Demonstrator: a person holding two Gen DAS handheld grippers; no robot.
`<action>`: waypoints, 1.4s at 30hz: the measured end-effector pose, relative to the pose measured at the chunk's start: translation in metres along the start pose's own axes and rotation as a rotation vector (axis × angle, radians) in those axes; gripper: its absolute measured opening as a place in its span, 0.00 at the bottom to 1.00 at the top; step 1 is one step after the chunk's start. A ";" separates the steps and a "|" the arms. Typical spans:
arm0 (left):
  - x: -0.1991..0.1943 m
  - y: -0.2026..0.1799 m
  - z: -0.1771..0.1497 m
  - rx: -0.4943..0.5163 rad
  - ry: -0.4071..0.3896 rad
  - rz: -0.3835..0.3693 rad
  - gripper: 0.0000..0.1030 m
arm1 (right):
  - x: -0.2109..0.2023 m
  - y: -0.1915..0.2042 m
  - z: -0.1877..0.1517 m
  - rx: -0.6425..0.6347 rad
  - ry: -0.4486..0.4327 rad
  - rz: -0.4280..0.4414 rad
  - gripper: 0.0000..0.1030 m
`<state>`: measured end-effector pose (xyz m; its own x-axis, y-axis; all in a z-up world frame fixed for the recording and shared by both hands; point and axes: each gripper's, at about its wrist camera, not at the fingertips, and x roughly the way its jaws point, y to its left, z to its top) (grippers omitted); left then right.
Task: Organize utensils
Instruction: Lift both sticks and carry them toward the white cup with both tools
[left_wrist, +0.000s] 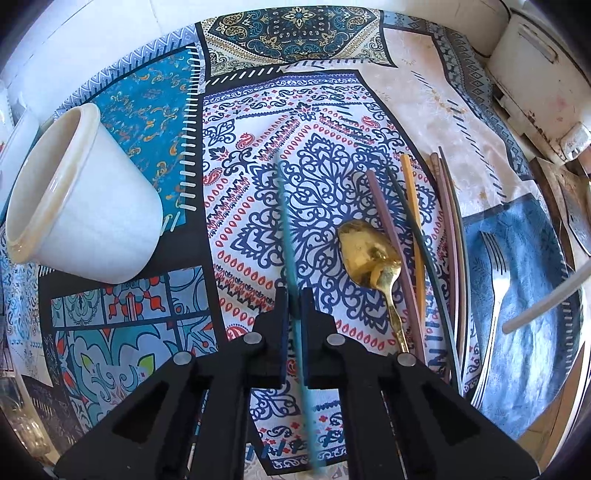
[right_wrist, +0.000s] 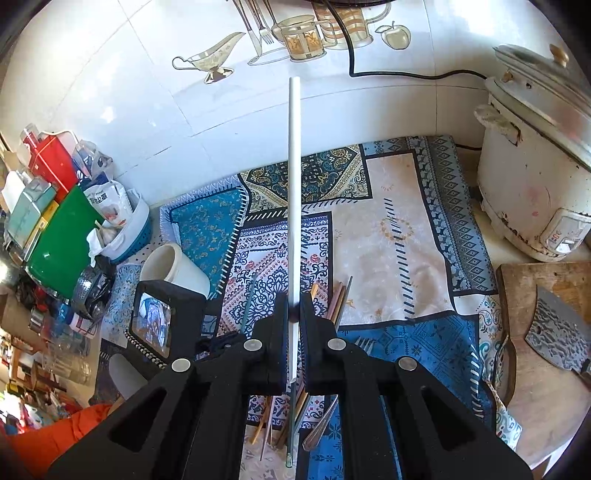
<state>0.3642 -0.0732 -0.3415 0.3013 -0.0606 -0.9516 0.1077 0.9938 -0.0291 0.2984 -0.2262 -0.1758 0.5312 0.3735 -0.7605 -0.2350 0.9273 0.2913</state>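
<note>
A: Start at the left gripper (left_wrist: 294, 295). What is it doing?

B: Its jaws are pressed in on a teal chopstick (left_wrist: 286, 221), pinching it partway along, so the stick runs forward past the tips and back beneath the body. It sits blurred and lifted clear of the patterned cloth (left_wrist: 258, 110).

A: And the right gripper (right_wrist: 294, 308)?

B: Clamped on a white chopstick (right_wrist: 294, 166), gripped low on the shaft, the long end pointing up and away toward the tiled wall (right_wrist: 110, 92). My guess is each stick is held along the fingers so it can be tipped end-first into something narrow.

A: Into the cup?

B: Likely. The white cup (left_wrist: 74, 195) stands on the cloth, off to the left of the left gripper and well apart from the teal stick's tip. In the right wrist view the same cup (right_wrist: 173, 266) sits ahead and to the left.

A: What remains on the cloth?

B: A gold spoon (left_wrist: 373, 258) just right of the left gripper, with several loose chopsticks (left_wrist: 417, 229) crossing its handle, and a fork (left_wrist: 498, 273) farther right on the blue patch. None is in the cup from what shows, so the sorting looks barely begun.
</note>
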 end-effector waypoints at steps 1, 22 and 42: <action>-0.001 0.001 -0.002 -0.003 0.002 -0.010 0.03 | 0.000 0.001 0.001 -0.005 0.000 -0.001 0.05; -0.140 0.051 -0.009 -0.113 -0.323 -0.083 0.03 | 0.001 0.048 0.028 -0.106 -0.044 0.055 0.05; -0.249 0.137 0.017 -0.219 -0.603 -0.021 0.02 | 0.012 0.129 0.079 -0.204 -0.134 0.148 0.05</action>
<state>0.3195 0.0761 -0.1030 0.7880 -0.0592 -0.6128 -0.0571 0.9840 -0.1685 0.3389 -0.1005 -0.1019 0.5781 0.5173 -0.6310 -0.4702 0.8432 0.2605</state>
